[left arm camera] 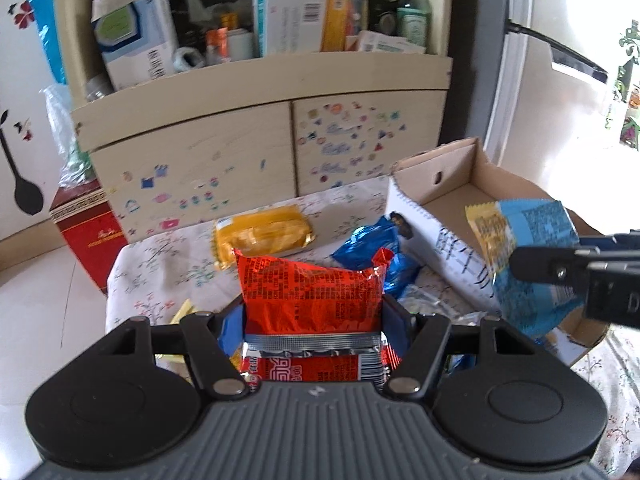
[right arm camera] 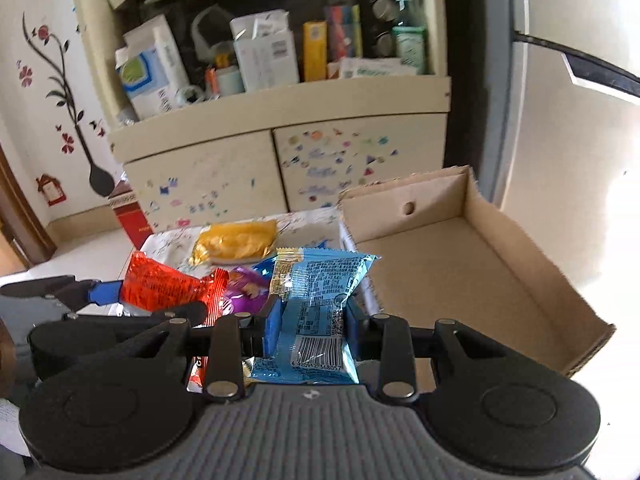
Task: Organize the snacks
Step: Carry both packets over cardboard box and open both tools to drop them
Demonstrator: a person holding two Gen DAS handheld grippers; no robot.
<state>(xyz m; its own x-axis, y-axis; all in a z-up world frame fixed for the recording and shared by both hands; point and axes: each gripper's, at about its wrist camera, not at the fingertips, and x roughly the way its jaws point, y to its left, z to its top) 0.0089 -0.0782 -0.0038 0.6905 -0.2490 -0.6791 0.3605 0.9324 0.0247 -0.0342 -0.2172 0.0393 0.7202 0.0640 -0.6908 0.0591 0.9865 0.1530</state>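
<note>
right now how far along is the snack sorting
Nothing looks done yet: the cardboard box shows only bare floor. In hand: the left gripper is shut on a red packet, the right gripper on a light blue packet. Still left on the table: a yellow packet, a dark blue packet and a purple one.

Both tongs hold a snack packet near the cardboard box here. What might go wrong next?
The light blue packet is pinched only across its crinkled middle by the right tongs, so it may slip. The left tongs carry the red packet close beside; both heading for the cardboard box could collide.
</note>
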